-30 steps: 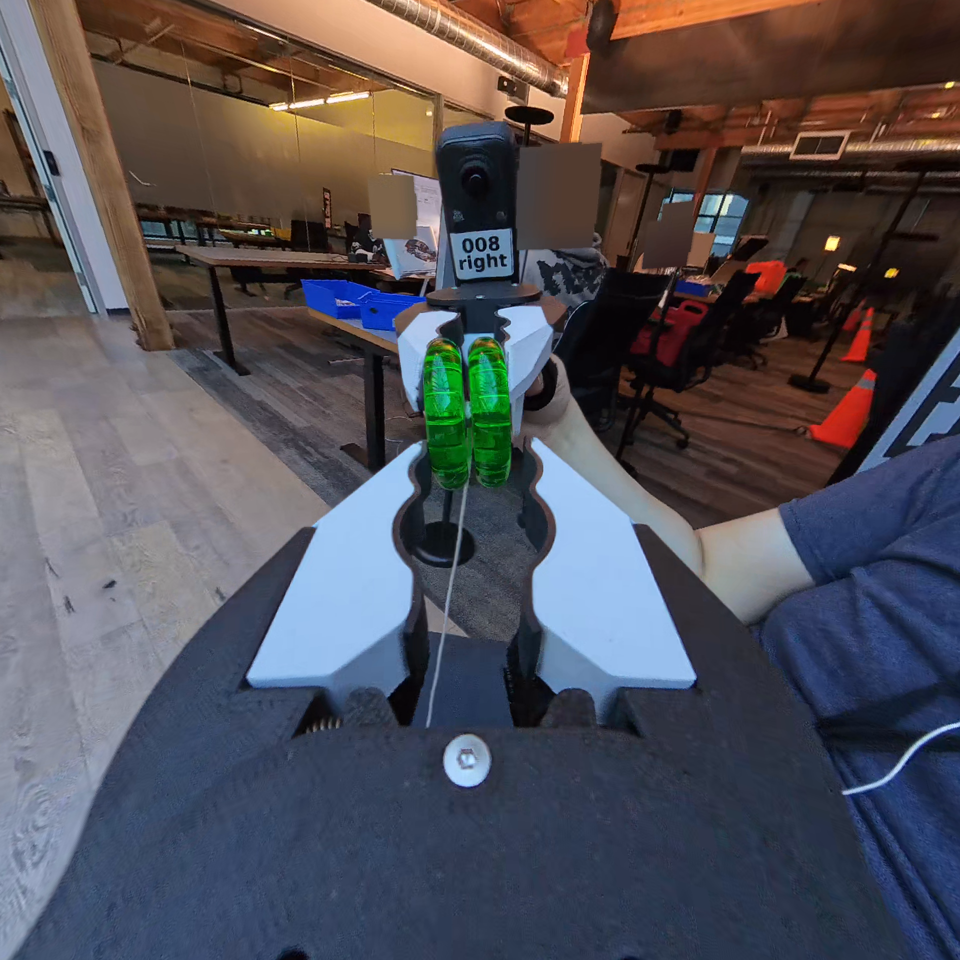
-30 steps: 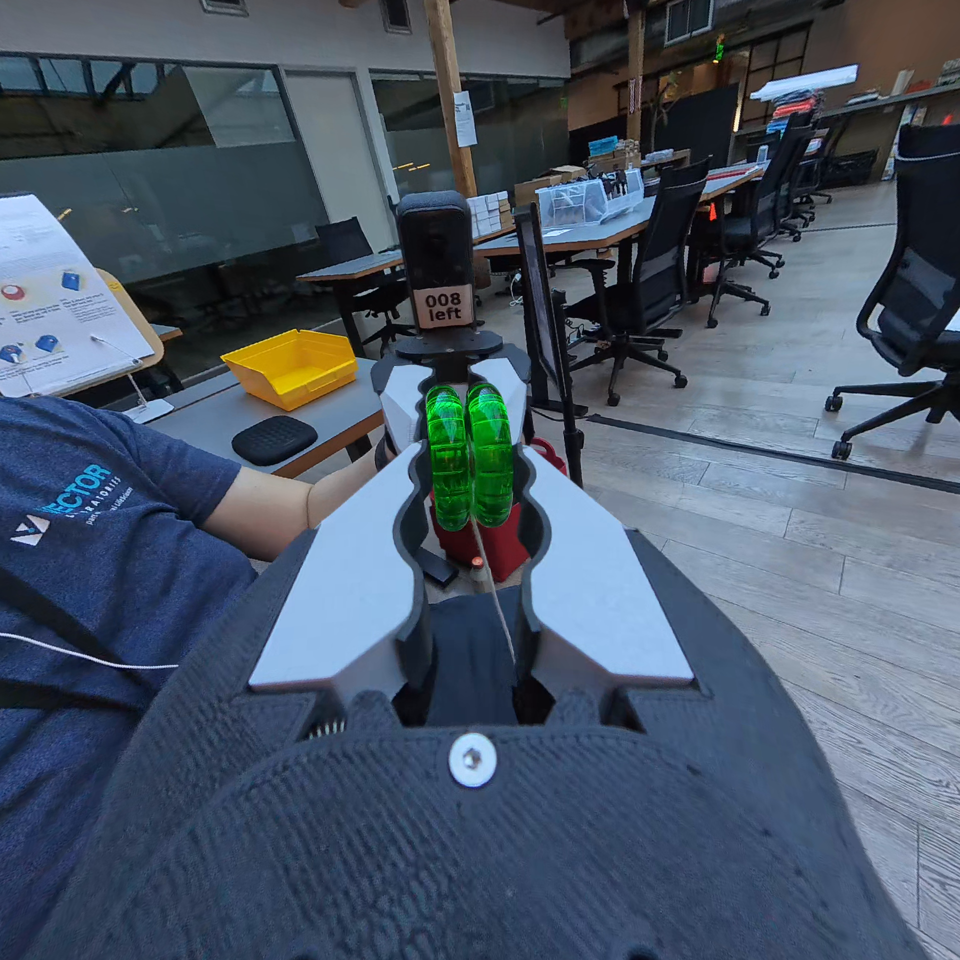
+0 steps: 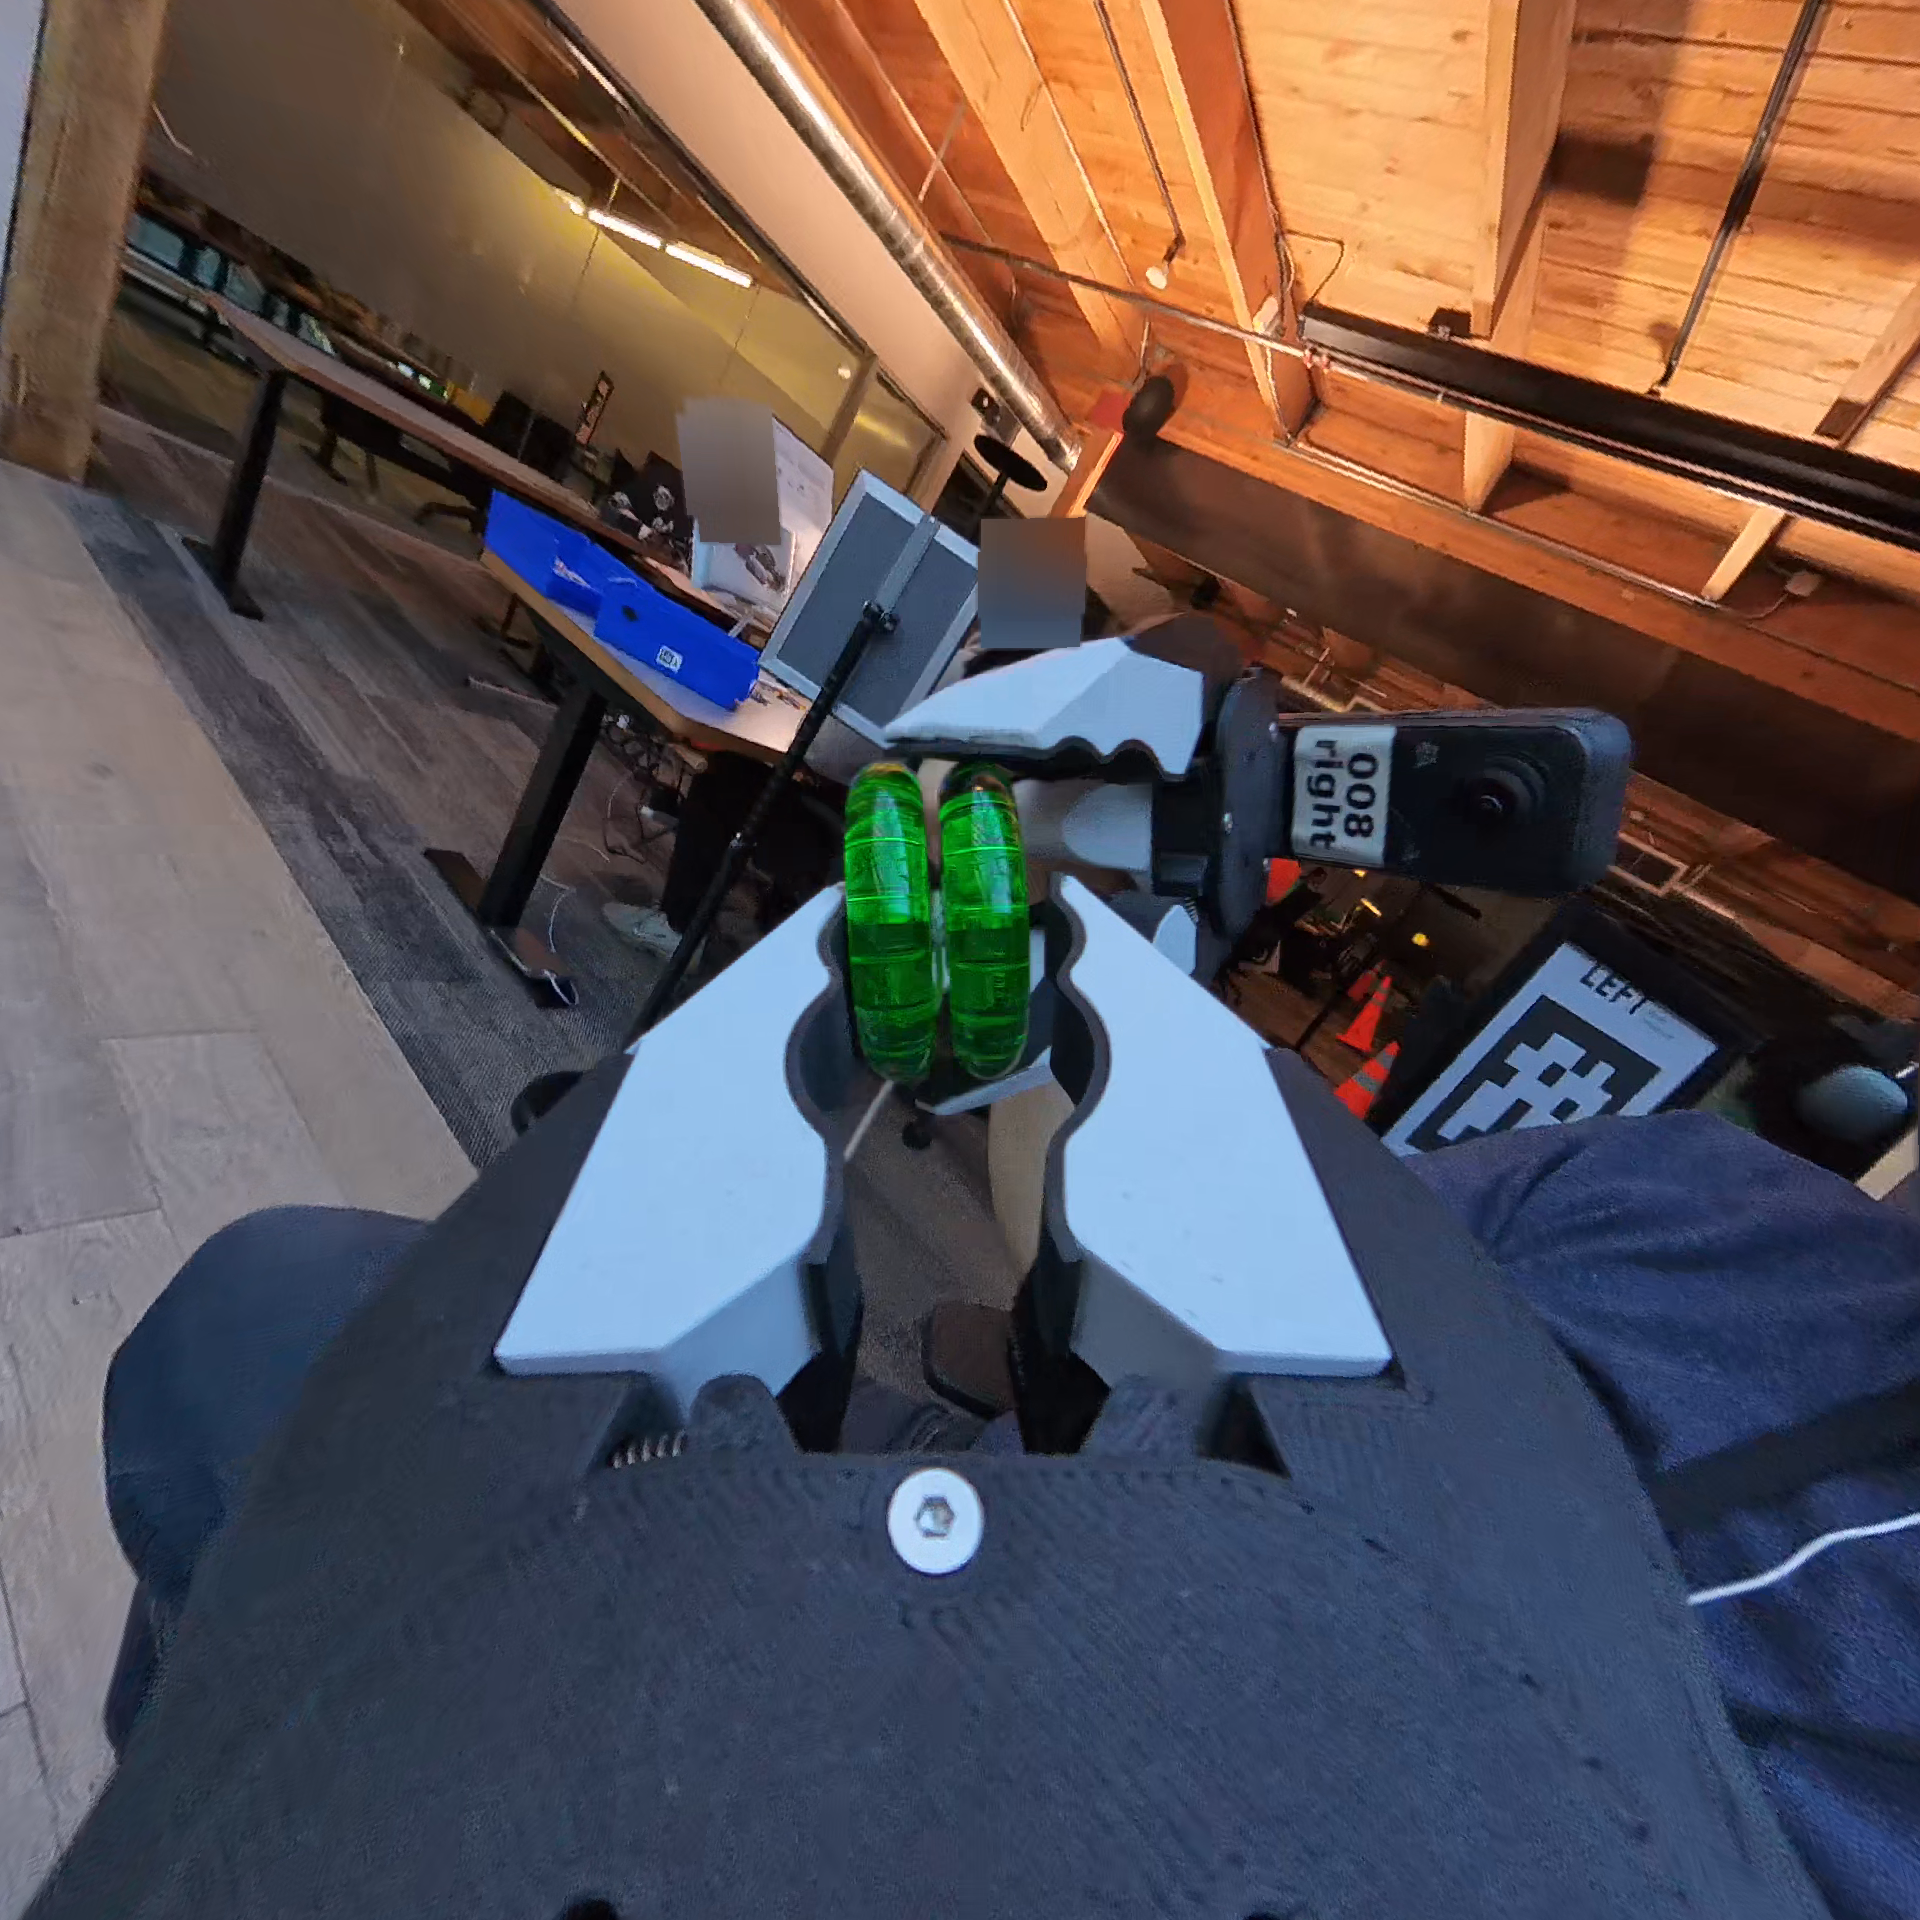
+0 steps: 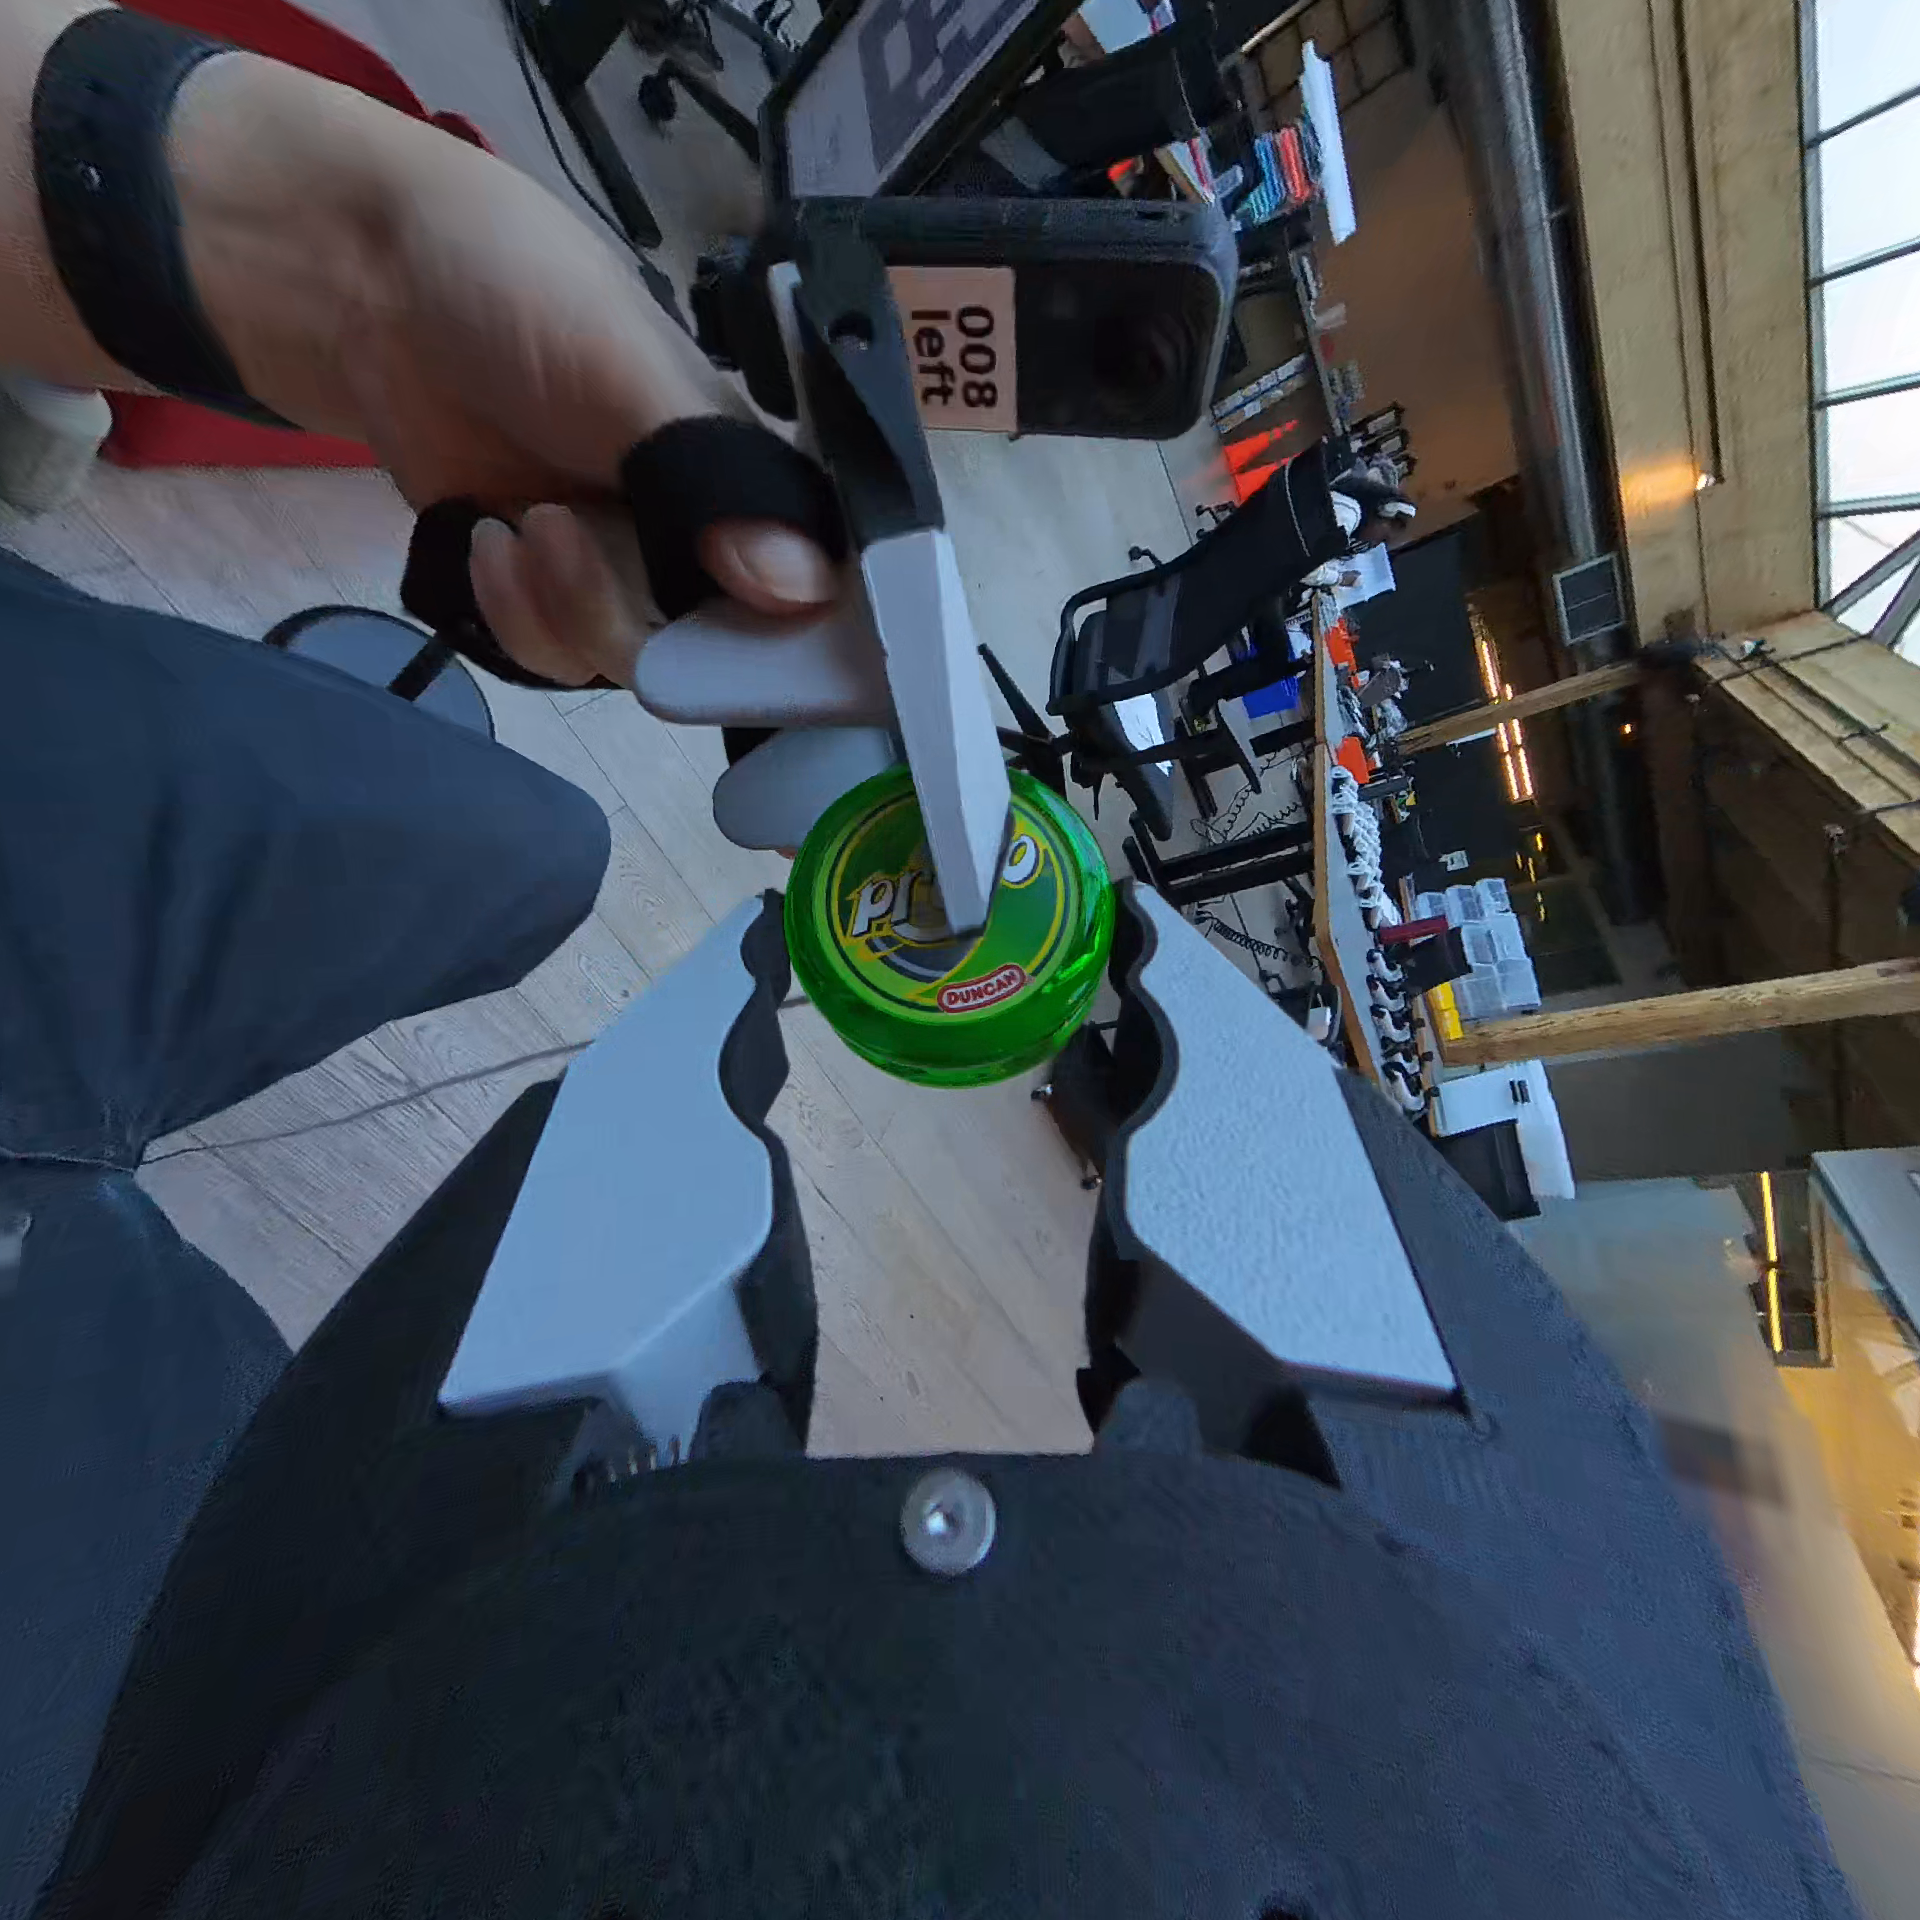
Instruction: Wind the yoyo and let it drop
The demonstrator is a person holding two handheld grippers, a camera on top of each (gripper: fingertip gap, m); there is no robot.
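The left tongs [image 3: 940, 935] pinch the yoyo [image 3: 935, 925] by its two flat faces. Only the left wrist view shows its rims edge-on, with string [image 3: 864, 1117] hanging from the groove. The right wrist view shows its printed face, clear green with a yellow ring. The right tongs [image 4: 940, 940] stand spread around it; whether they touch it, I cannot tell.

Translucent green yoyo [image 3: 935, 925], white string [image 3: 862, 1127]

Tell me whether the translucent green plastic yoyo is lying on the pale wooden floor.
No, the yoyo is pinched in mid-air between the fingers of the left gripper, above the floor.
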